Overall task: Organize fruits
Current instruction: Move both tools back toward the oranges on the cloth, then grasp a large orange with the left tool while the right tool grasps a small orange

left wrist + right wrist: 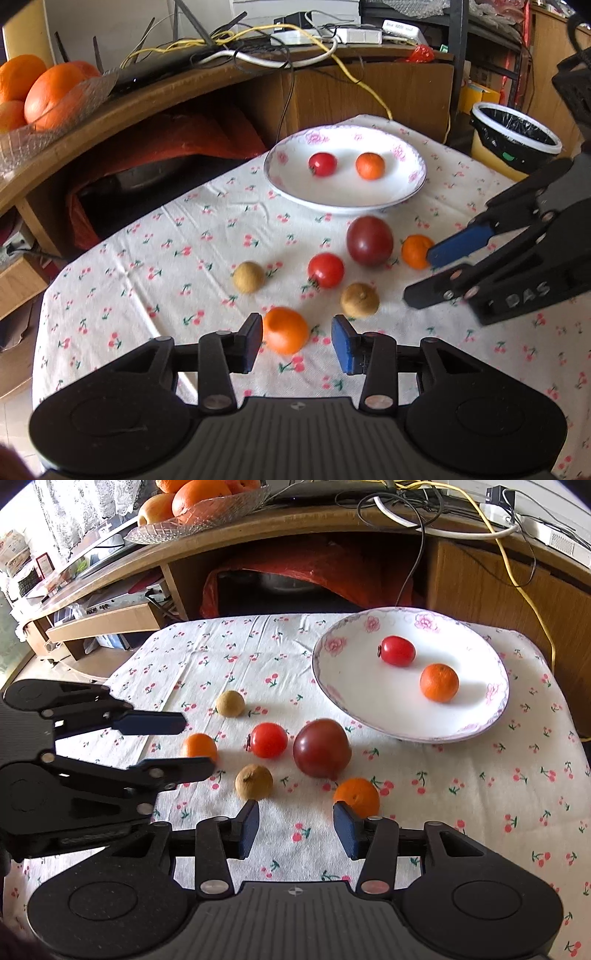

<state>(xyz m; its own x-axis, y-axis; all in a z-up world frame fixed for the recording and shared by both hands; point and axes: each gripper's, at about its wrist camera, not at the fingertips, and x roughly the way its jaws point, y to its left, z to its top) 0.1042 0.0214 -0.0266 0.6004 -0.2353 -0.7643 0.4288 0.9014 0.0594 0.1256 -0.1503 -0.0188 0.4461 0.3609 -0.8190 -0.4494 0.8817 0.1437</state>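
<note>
Fruits in two lots on a table under a cherry-print cloth (147, 277). In the white flowered plate (280, 158) at the far side: a small tomato (322, 164) and a plate orange (370, 166), side by side but apart. Loose on the cloth, on the near side of the plate: a big dark tomato (369, 242) close to the rim, a bright red tomato (325, 270) just beside it, a brown fruit (248, 277) off on its own, a second brown fruit (359, 300) near the red tomato, a loose orange (286, 336) and another loose orange (415, 251).

Left gripper (297, 343) low over the cloth, jaws parted around the loose orange; one pad at its skin, the other clear of it, no squeeze.

Right gripper (295, 825) also parted, only cloth between the pads, with the other loose orange just beyond one fingertip (345, 829).

Behind, on a wooden shelf, a glass bowl (74, 99) of large oranges.
</note>
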